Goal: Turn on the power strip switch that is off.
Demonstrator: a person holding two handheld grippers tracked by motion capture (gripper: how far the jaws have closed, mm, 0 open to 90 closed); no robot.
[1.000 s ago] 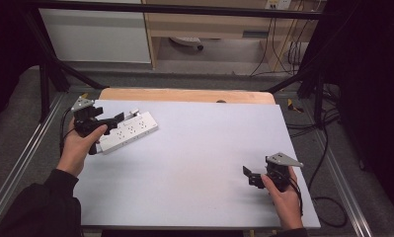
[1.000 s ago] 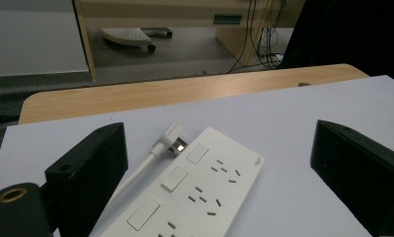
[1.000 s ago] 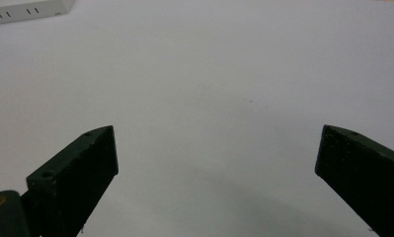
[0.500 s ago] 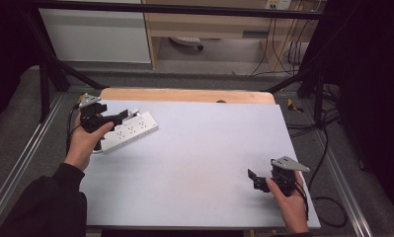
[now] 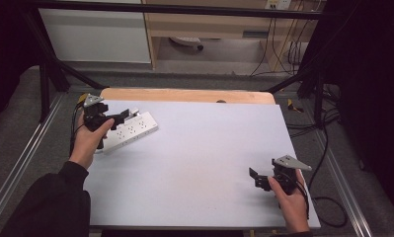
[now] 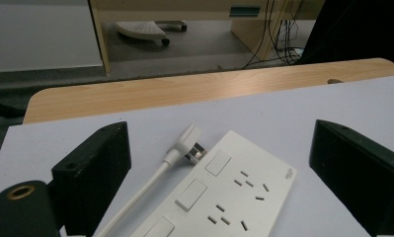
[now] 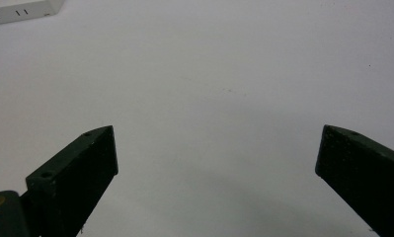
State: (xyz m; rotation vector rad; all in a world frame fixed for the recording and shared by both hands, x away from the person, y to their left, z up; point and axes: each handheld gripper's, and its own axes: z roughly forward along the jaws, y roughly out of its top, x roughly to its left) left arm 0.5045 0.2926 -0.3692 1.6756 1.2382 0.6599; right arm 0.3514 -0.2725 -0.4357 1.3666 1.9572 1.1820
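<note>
The left gripper (image 6: 219, 163) hangs over the power strip (image 6: 224, 197), fingers released; its view reveals a plug (image 6: 187, 143). The right gripper (image 5: 263, 178) hovers, fingers released.

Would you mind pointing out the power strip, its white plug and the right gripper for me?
power strip (image 6: 234, 190): left gripper view, on its white top face among the sockets.
white plug (image 6: 185, 139): left gripper view, on the plug's head.
right gripper (image 5: 256, 178): high view, midway between its fingertips.
</note>
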